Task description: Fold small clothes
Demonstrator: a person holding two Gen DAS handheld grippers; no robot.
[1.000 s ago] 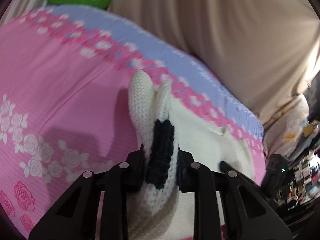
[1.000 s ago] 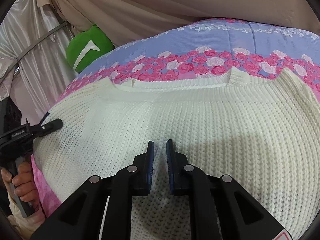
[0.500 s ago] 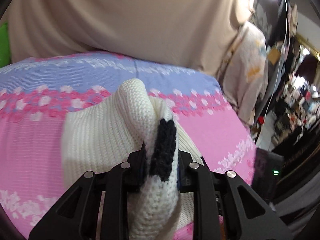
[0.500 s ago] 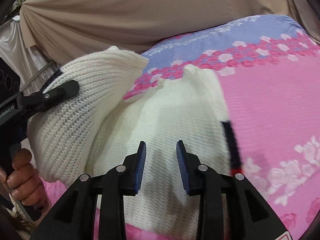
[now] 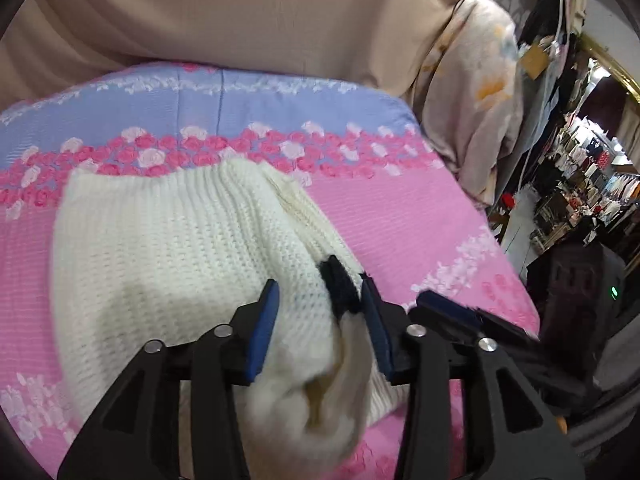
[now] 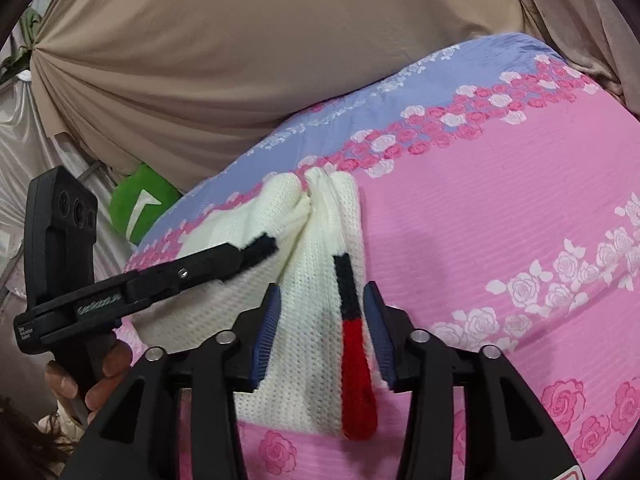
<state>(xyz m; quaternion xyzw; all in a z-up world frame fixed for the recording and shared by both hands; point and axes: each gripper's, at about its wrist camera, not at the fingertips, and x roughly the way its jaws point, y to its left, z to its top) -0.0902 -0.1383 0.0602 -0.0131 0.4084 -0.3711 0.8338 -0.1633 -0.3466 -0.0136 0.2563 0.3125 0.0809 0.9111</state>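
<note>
A white knit sweater [image 5: 180, 248] lies folded into a narrow bundle on the pink rose bedsheet [image 5: 400, 220]. My left gripper [image 5: 320, 284] is over its near end. Its jaws are opening, and the black cuff [image 5: 340, 288] lies loose between them, by the right pad. In the right wrist view the sweater [image 6: 280, 220] runs away from me. My right gripper [image 6: 322, 288] is opening above it, and a black and red stripe [image 6: 356, 360] lies between pads that do not press it. The left gripper [image 6: 244, 256] reaches in from the left. The right gripper [image 5: 432, 300] shows beside the left one.
A beige curtain [image 6: 200, 60] hangs behind the bed. A green cushion [image 6: 140, 204] sits at the bed's far left corner. A person's hand [image 6: 80, 380] holds the left gripper's handle. Floral cloth [image 5: 472, 80] and a dark device [image 5: 580, 280] stand past the bed's right edge.
Both grippers swept across the bed and carried the sweater's side over, so it now lies narrow. Both jaws have spread, and the left gripper has let go of the black cuff.
</note>
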